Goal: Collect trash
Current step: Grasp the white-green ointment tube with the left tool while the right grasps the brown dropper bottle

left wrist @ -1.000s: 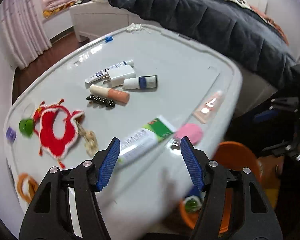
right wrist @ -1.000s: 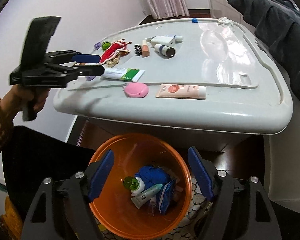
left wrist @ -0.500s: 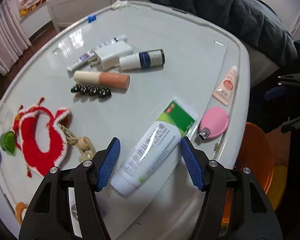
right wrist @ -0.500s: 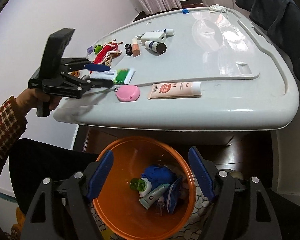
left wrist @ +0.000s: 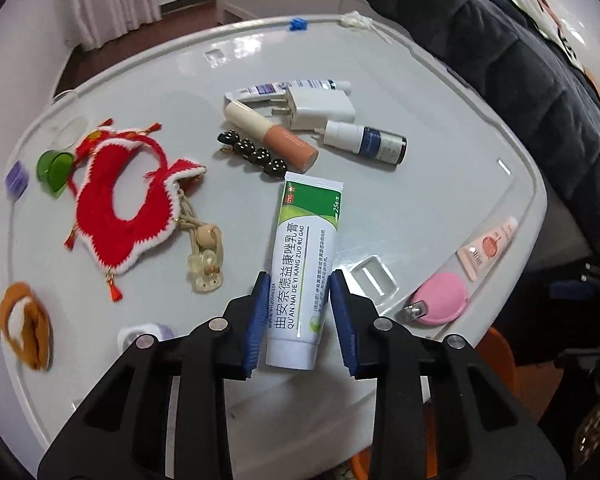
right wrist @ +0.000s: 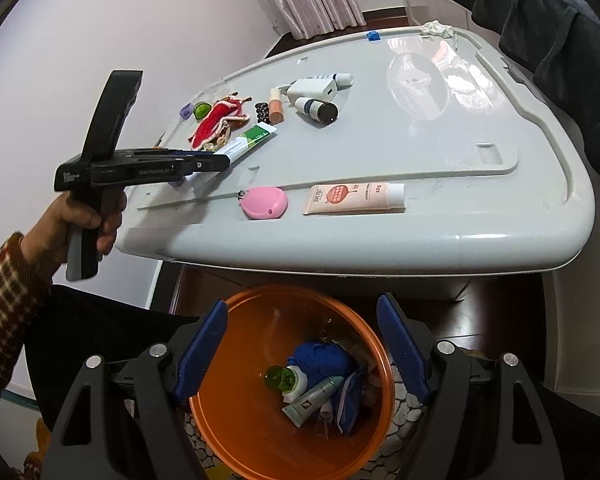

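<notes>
A green and white ointment tube lies on the grey table, its cap end toward me. My left gripper straddles the tube's lower half; its jaws are closing and both blue pads touch the tube's sides. In the right wrist view the left gripper, held by a hand in a checked sleeve, sits low on the same tube. My right gripper hangs open over the orange bin with nothing between its fingers. The bin holds a blue cloth, a green-capped bottle and a small tube.
Near the table's front edge lie a pink compact and a peach tube. Farther back are a dropper bottle, a white charger, a beige stick and a beaded clip. A red knitted piece lies left. A dark duvet borders the right.
My left gripper has come down over the tube and rolled in line with it, and its jaws have narrowed from wide apart to touching the tube's sides. The right gripper stays over the bin.
</notes>
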Available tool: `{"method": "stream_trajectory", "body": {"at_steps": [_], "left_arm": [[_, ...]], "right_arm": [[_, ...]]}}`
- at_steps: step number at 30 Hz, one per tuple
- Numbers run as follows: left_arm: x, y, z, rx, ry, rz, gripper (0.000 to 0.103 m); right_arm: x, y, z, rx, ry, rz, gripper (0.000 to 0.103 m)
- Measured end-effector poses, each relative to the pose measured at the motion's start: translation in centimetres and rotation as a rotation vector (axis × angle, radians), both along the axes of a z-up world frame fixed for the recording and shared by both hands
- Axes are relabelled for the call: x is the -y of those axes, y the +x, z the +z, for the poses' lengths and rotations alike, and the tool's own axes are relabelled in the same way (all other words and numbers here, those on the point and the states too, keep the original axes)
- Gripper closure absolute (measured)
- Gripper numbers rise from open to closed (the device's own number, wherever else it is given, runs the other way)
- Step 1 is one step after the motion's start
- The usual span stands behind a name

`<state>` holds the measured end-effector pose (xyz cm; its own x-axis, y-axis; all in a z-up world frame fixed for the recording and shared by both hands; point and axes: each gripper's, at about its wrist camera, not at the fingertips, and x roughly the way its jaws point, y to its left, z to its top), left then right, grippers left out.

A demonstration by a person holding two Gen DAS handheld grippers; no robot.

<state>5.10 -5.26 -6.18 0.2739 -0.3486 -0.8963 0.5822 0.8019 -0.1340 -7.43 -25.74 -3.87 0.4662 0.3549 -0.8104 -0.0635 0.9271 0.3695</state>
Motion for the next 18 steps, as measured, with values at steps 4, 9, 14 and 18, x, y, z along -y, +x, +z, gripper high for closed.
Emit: {"method": "stream_trajectory", "body": {"at_steps": [4,9,14,18], "left_arm": [[-0.5,-1.0,1.2,0.029,-0.029,0.068,0.073],[-0.7,-2.3,2.7,0.056,-0.066,0.122,0.073],[-0.7,-4.0,4.4,0.105,-0.123,0.14,0.073],[-0.7,-3.7,4.5,0.112,-0.139,0.142,0.072]], "right_arm": [[-0.1,-0.1,0.3,0.01,-0.006,0.001,0.027],[-0.6,1.8,3.2,0.076,-0.088,0.037,0.027],[-1.9,8.0,5.7,0.19,-0.224,0.113,0.027],[-2.8,13.6,3.4,0.177,-0.299,0.141,0.036]]}}
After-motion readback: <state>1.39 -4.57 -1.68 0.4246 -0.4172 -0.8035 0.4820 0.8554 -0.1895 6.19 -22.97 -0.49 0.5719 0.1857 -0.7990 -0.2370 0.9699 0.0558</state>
